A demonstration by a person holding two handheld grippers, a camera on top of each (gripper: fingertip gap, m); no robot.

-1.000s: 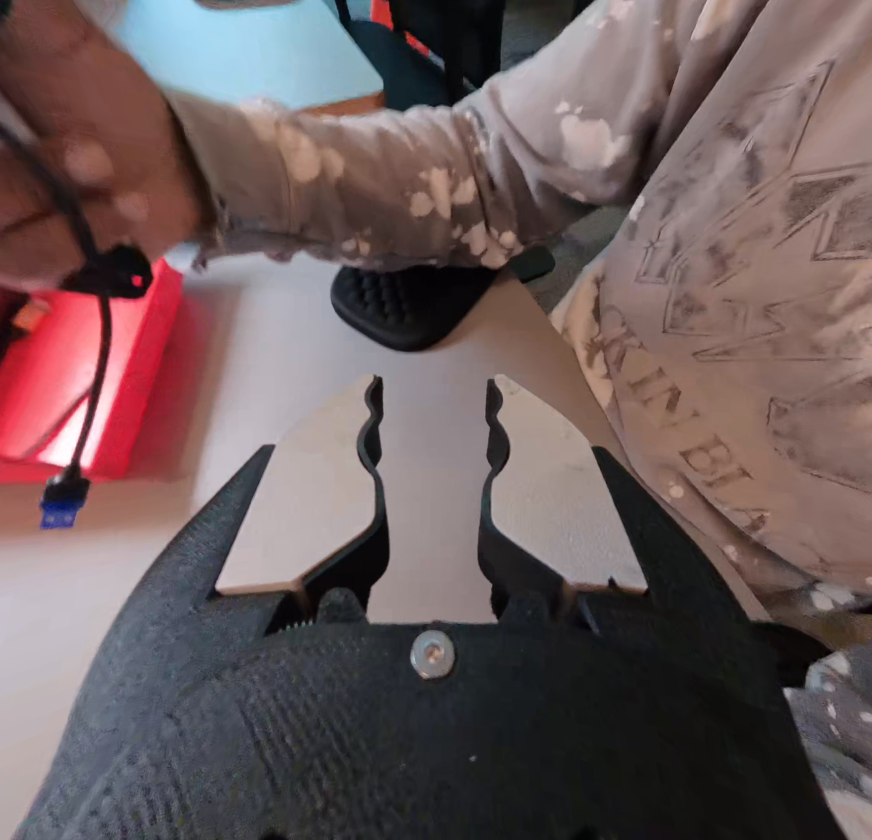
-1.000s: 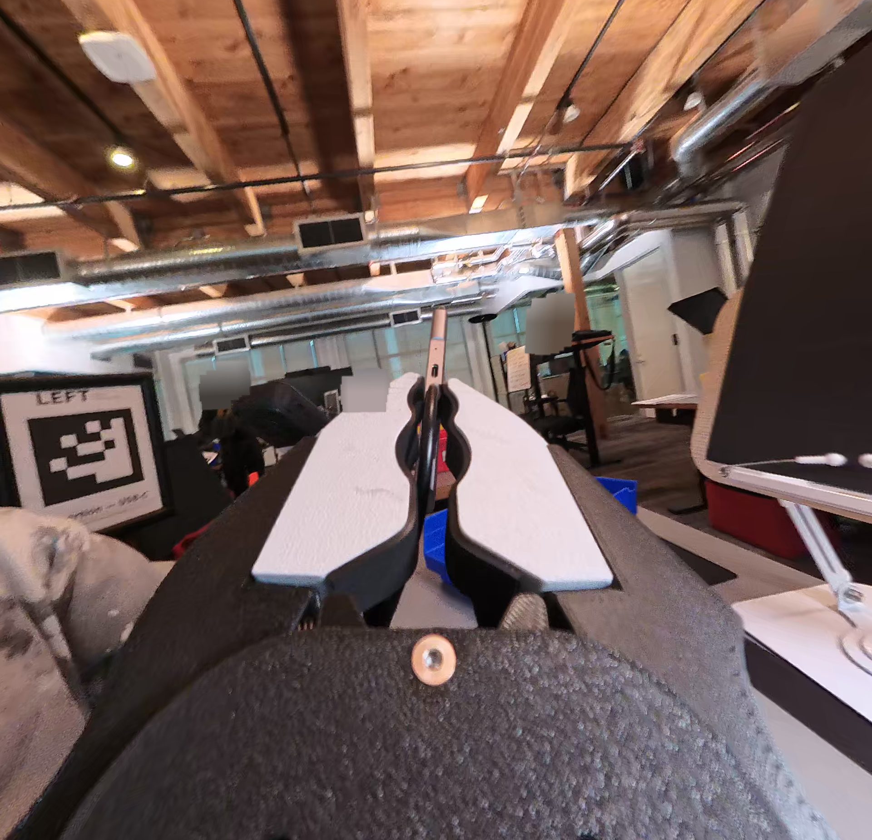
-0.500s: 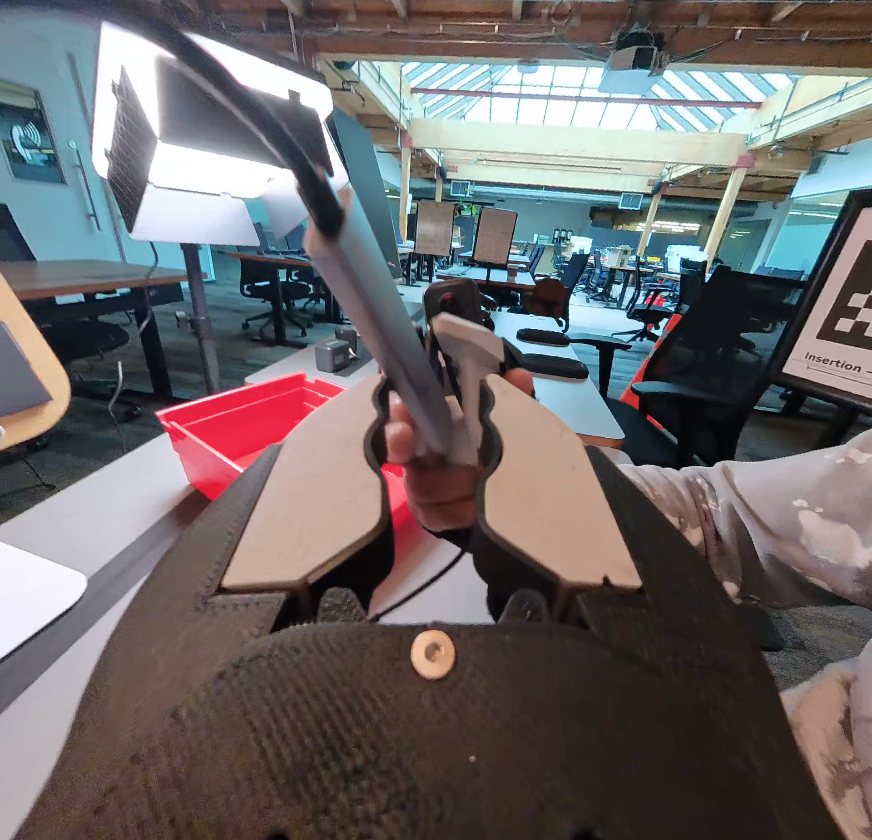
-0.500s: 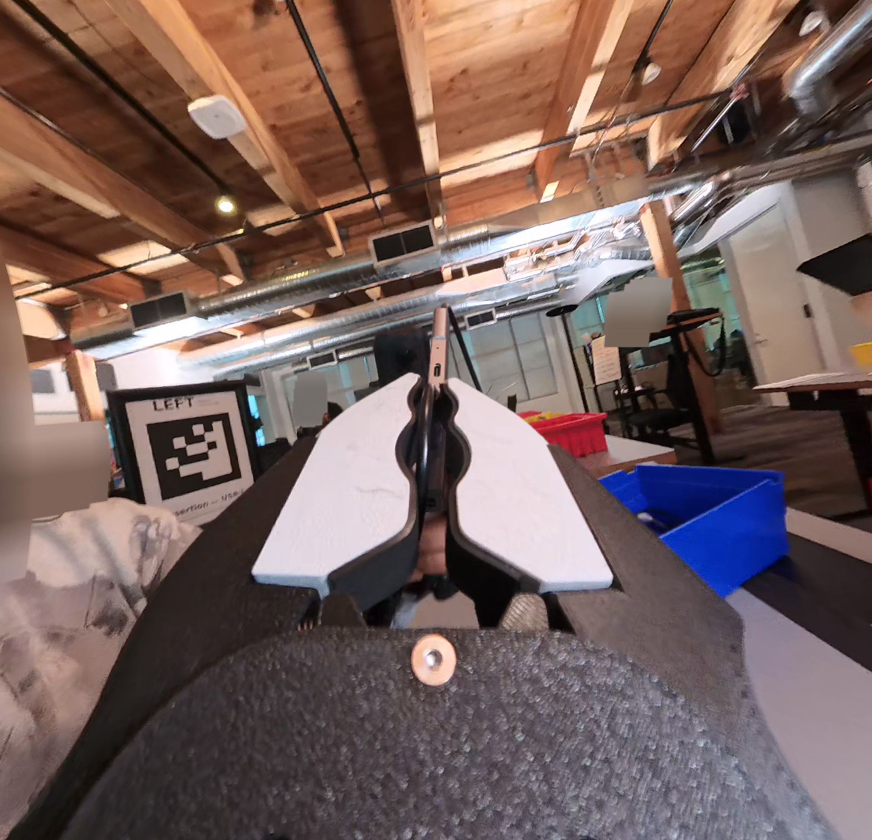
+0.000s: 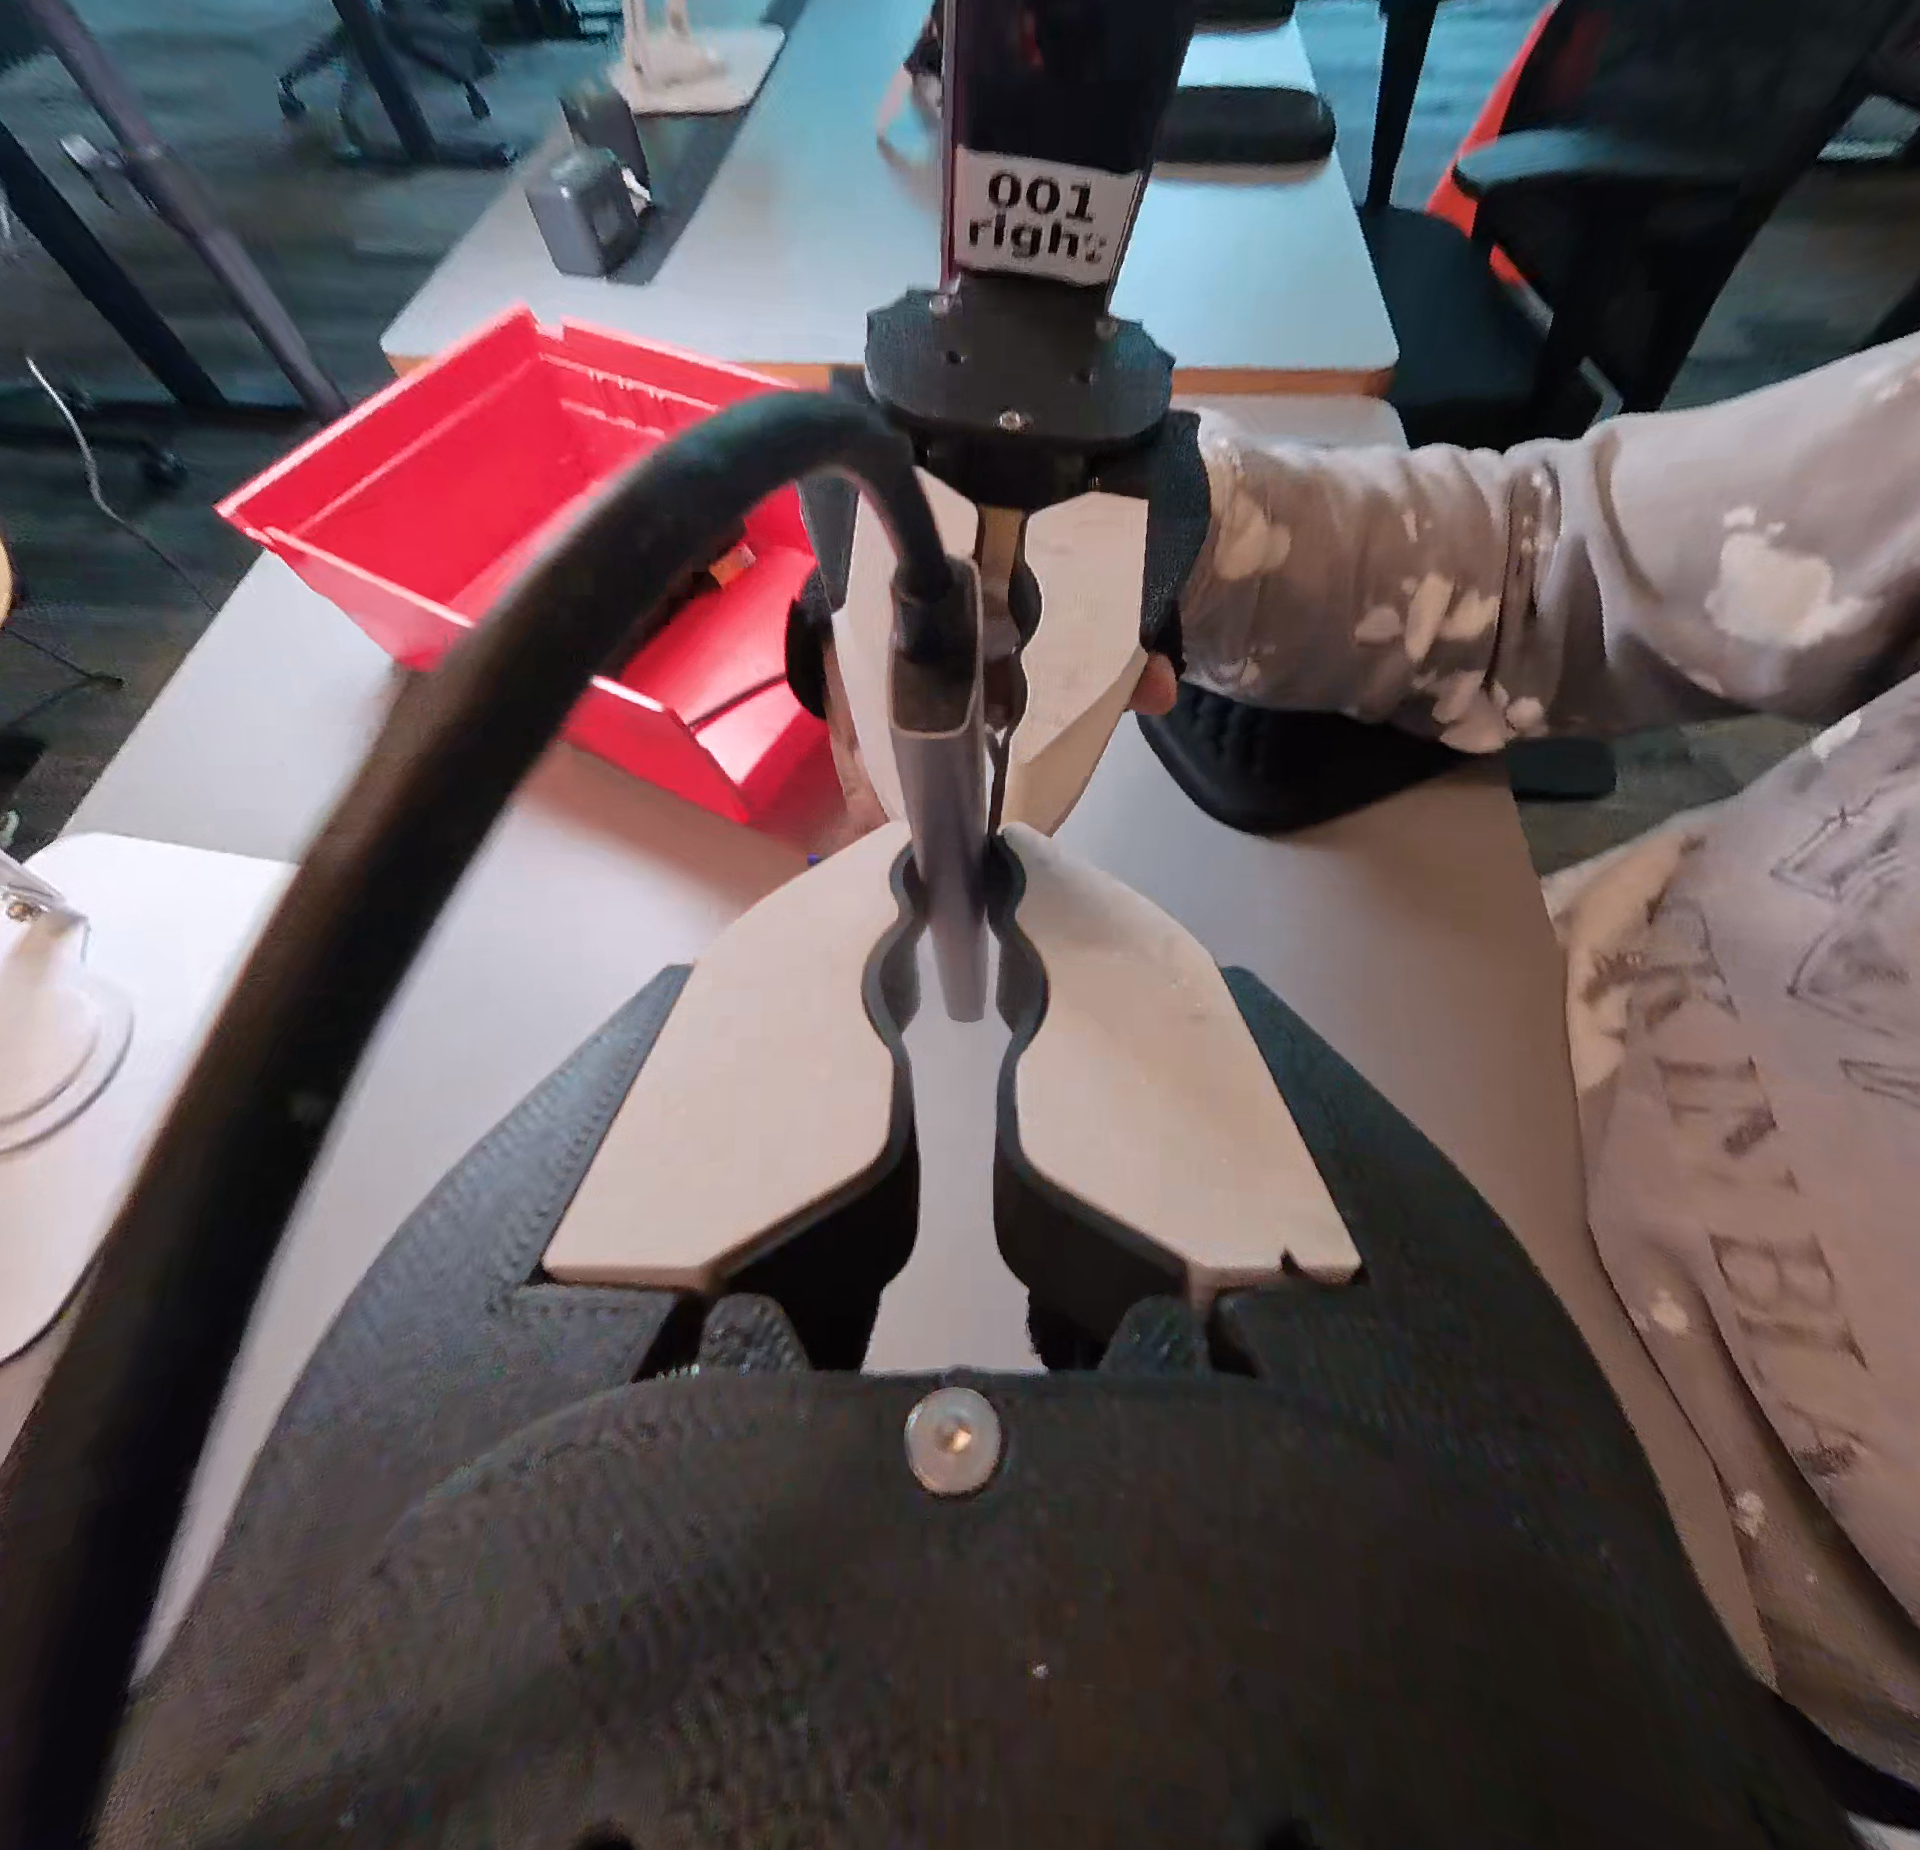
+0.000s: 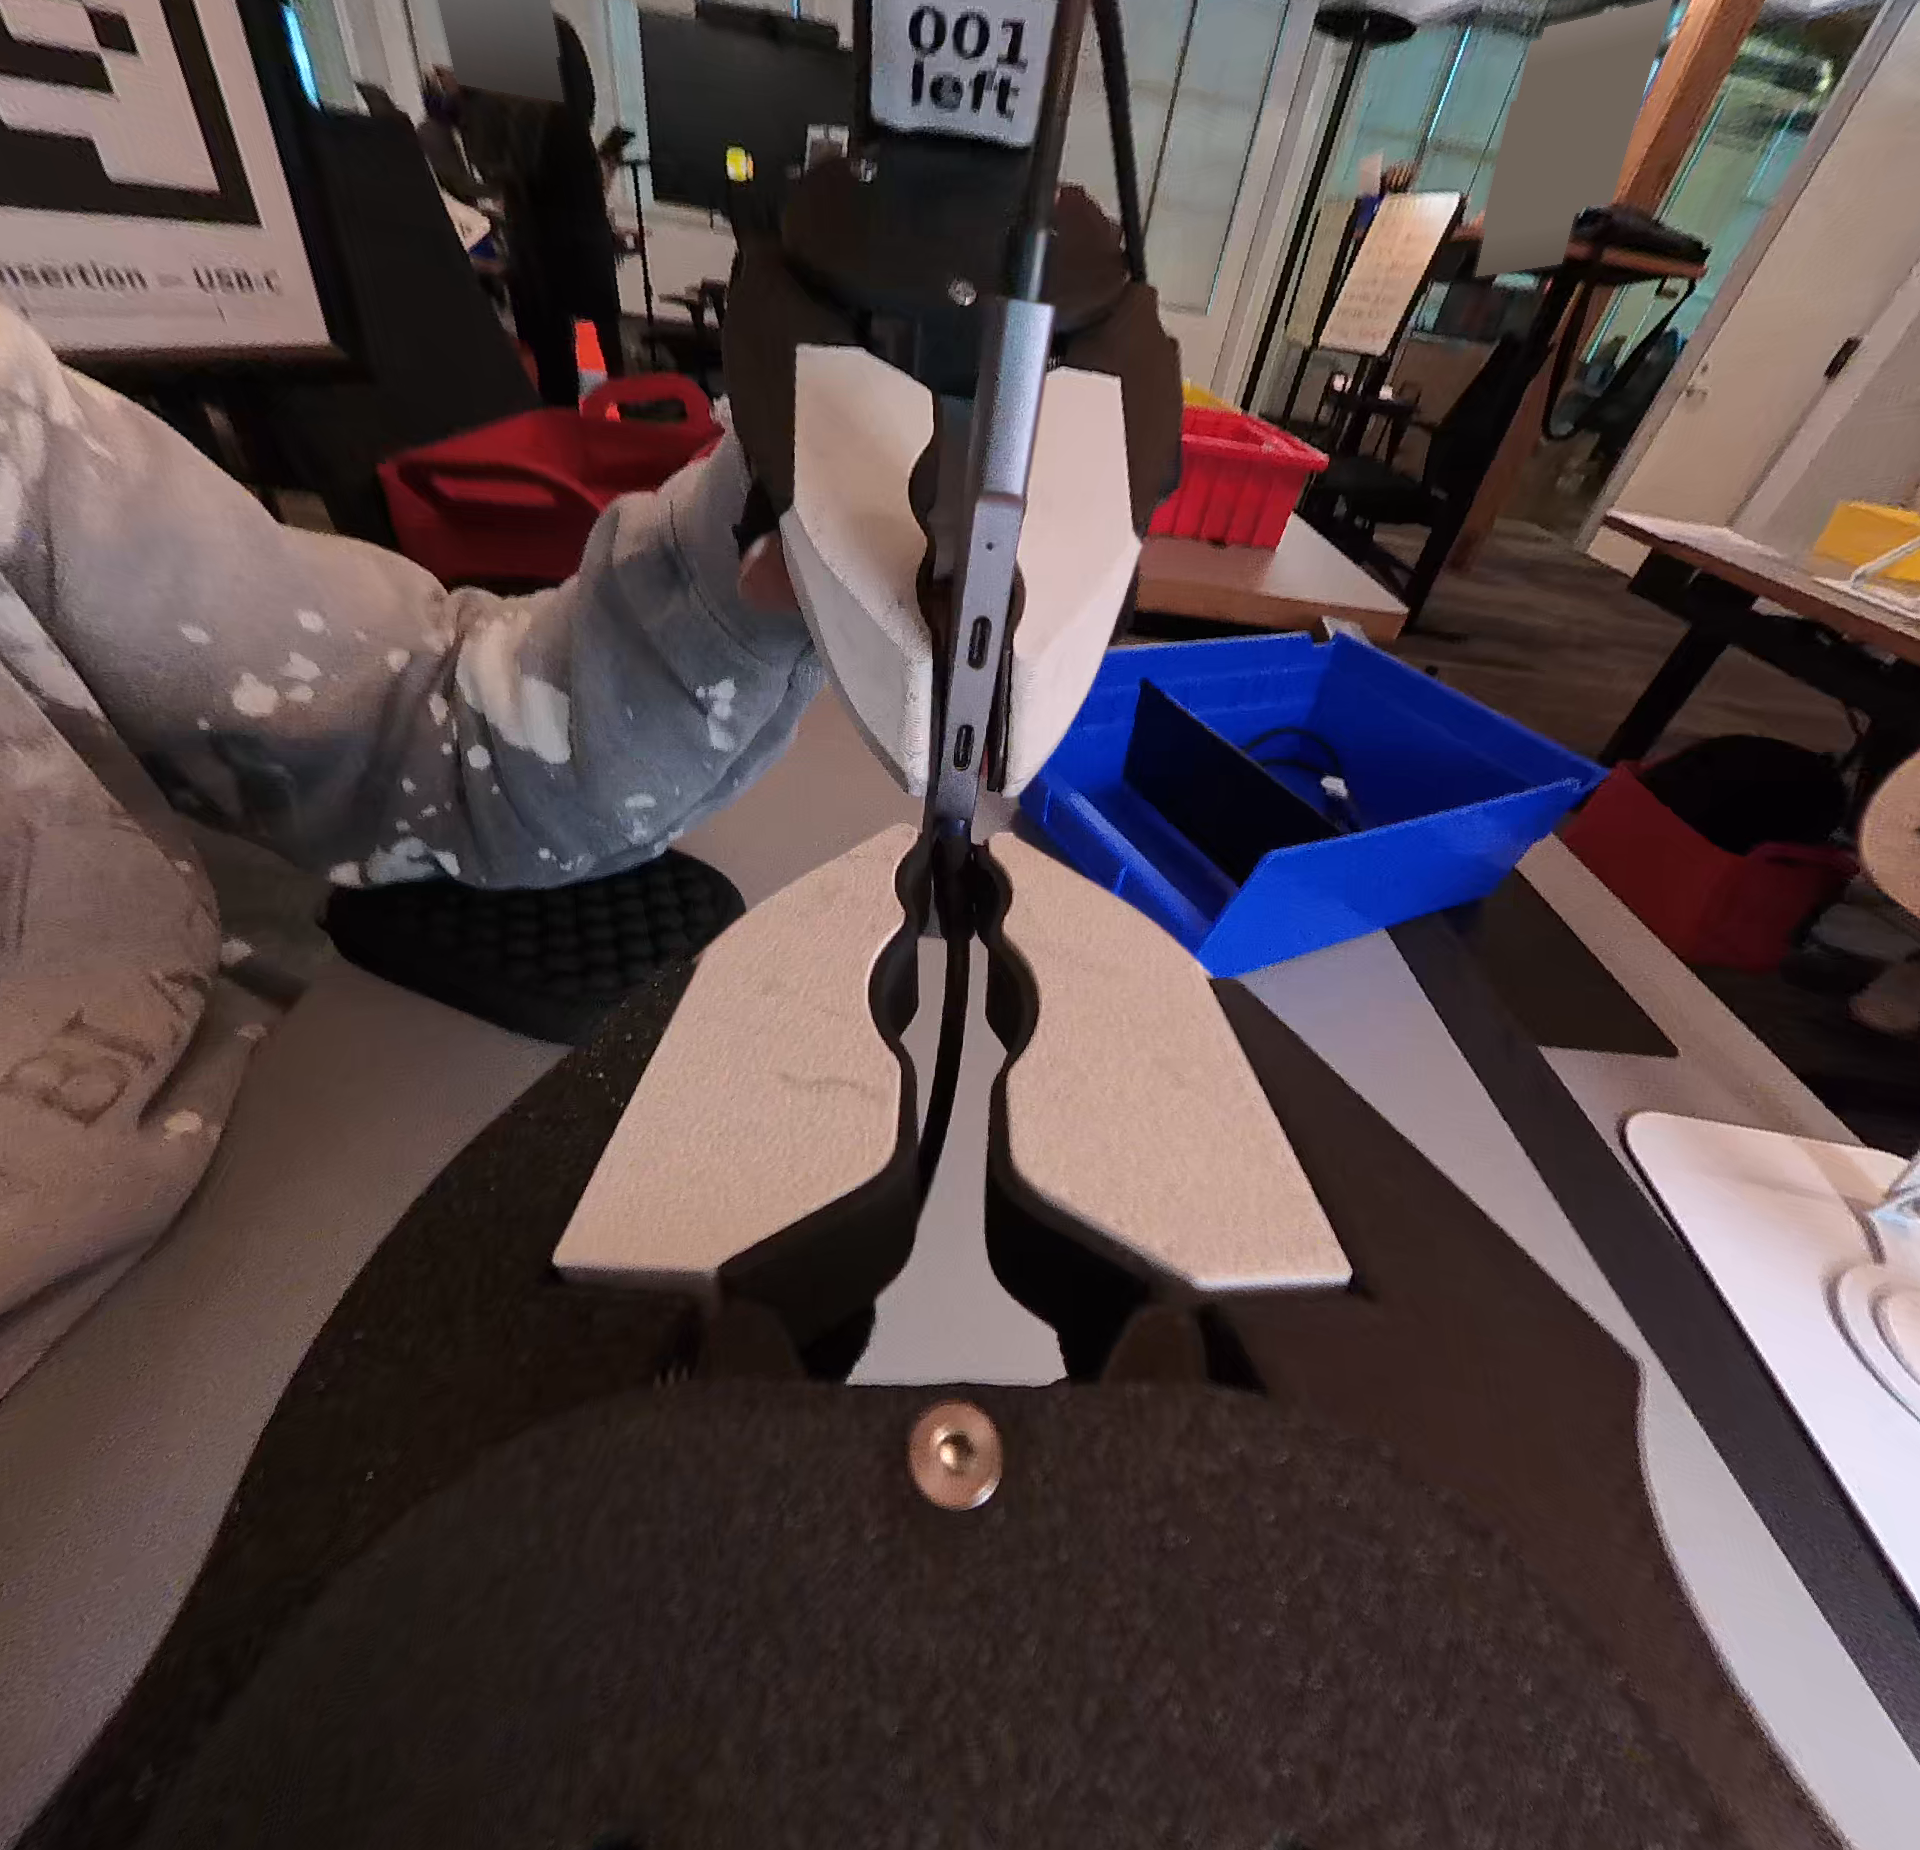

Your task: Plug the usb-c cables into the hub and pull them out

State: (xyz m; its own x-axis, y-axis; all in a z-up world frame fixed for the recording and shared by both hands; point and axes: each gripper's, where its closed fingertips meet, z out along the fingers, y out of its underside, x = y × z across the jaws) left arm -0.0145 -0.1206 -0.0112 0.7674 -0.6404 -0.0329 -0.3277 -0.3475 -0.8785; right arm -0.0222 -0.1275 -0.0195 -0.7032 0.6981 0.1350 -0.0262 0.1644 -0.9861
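Can't really see the plug tip, it's buried where the cable meets the hub's lower end. Left gripper is clamped on the hub, held upright over the table. Right gripper is pinched on the cable. Red bin has something small, hard to make out. Blue bin holds a dark slab and cables.

The left gripper clamps the grey hub; the right gripper faces it just ahead, pinching a thin cable.
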